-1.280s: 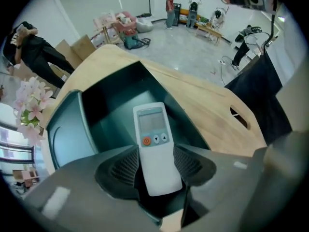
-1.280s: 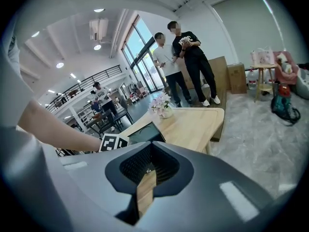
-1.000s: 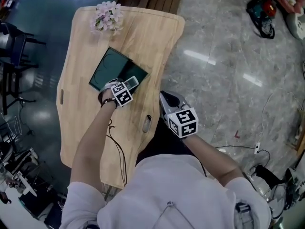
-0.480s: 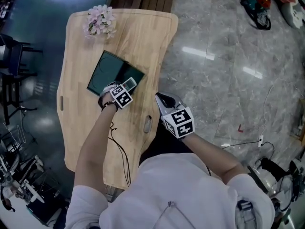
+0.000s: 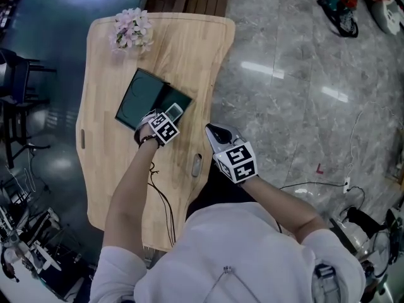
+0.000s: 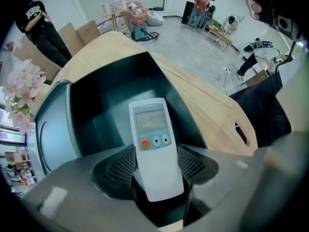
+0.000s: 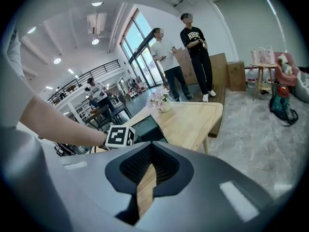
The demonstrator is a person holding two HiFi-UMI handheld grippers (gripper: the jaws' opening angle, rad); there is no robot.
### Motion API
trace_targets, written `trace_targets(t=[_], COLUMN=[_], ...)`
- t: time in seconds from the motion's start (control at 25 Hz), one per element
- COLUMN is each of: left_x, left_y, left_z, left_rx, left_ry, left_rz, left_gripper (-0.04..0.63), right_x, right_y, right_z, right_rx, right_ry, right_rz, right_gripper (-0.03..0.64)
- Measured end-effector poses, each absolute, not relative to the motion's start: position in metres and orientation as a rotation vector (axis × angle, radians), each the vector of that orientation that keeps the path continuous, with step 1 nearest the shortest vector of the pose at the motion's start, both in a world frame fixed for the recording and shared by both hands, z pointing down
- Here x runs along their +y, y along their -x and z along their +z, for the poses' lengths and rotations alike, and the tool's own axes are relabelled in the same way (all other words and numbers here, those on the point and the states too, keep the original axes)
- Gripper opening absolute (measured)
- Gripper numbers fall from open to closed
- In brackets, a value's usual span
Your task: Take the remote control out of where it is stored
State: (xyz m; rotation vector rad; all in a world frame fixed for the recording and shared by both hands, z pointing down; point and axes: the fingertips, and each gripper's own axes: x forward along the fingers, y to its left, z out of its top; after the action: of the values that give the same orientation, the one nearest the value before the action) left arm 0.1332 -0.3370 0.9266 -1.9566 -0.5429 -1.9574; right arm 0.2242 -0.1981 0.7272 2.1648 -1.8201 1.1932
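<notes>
Remote pinched over the open box on a wooden table.

A pale wooden table [image 5: 107, 169] stands where grey marbled floor [image 5: 303, 106] meets darker glossy floor, with pink flowers [image 5: 130, 29] at its far end and a dark green box [image 5: 140, 96] lying open mid-table. The left gripper [image 6: 157, 178] has its jaws pinching the lower end of a white remote [image 6: 150, 139], which is held above the box's near edge. Only the left gripper view shows its small screen, orange power button and two arrow buttons; the head view shows just its tip. The right gripper [image 7: 147, 178] hangs off the table's near edge, jaws pressed almost together around nothing. Its view alone shows bystanders [image 7: 195, 57] by tall windows; the white print on a black shirt is too small to read.
</notes>
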Motion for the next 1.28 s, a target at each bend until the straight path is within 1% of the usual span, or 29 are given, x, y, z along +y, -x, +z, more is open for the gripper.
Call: trace_targets(t=[0.44,0.6,0.72,0.96,1.12,1.28], left_x=[-0.339,-0.345,-0.351,-0.357,-0.344,-0.339], left_y=[-0.128,-0.134,-0.141,-0.137,-0.11,-0.067], left_z=[0.91,0.879,0.836,0.713,0.629,0.557], left_rx=[-0.433,-0.32,-0.217,0.103,0.235,0.454], left_ry=[2.139,2.285,2.431,2.856,3.022,3.104], left_rz=[-1.892,-1.811,-1.71,-1.366,-1.038,-0.737], left_gripper=[0.264,0.262,0.262,0.262,0.261,0.261], right_x=[-0.196,-0.198,-0.206,-0.23,-0.246,-0.278], right_y=[-0.233,-0.237,-0.238,-0.232,-0.217,-0.202], right_z=[0.718,0.707,0.69,0.638,0.607,0.57], right_rx=[-1.812,-1.826,-1.855,-1.954,-2.037,-2.171], right_ry=[-2.183,-2.189,-2.181,-2.15,-2.104,-2.015], right_rz=[1.144,1.102,1.048,0.895,0.812,0.712], right_gripper=[0.028,0.028,0.028,0.028,0.028,0.028])
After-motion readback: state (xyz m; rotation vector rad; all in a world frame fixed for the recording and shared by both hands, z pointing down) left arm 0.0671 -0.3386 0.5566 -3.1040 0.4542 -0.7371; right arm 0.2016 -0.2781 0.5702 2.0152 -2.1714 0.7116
